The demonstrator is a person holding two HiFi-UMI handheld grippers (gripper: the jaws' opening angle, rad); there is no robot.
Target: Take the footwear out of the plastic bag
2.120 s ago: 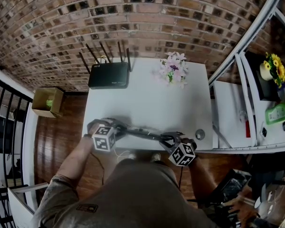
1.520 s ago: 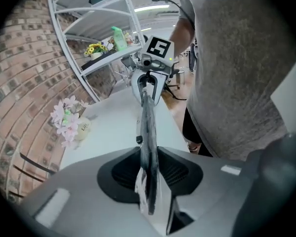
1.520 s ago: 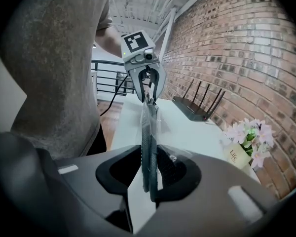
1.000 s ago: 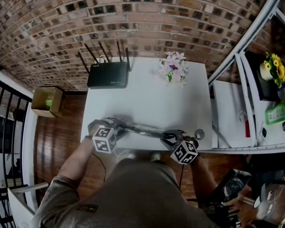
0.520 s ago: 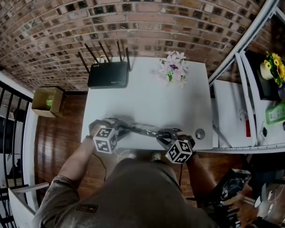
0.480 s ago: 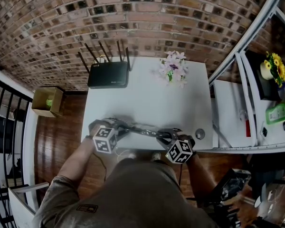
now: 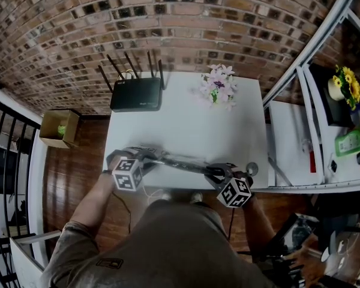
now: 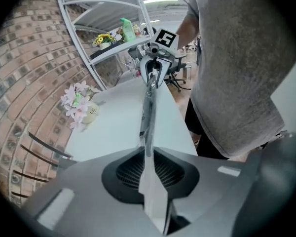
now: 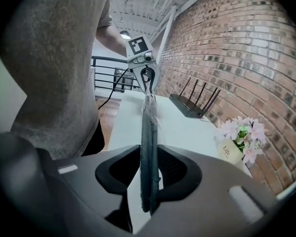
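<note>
The person stands at the near edge of the white table (image 7: 186, 122), a gripper in each hand, and the plastic bag (image 8: 149, 184) is drawn out in a line between the two, just above the tabletop along that edge. The left gripper (image 7: 147, 156) has its jaws pressed together on a thin, pale fold of the bag; the plastic comes straight out from between the pads and runs toward the other hand. Inside it I can see the footwear (image 9: 148, 132), a dark, flat, mesh-looking piece turned on edge, taking up the stretch from about the middle of the bag to the right gripper (image 7: 216, 170). That gripper's jaws are closing with the dark end of the footwear between them, and the pads sit against both of its flat sides. Whether plastic covers the footwear at that spot, I cannot tell. Crinkled clear film shows around it nearer the left gripper. So the footwear lies in the bag, close to the right jaws and well apart from the left ones, which hold plastic only. Farther back on the table, a black router (image 7: 137, 95) with upright aerials stands to the left, and a small pot of pale flowers (image 7: 219, 89) to the right.
</note>
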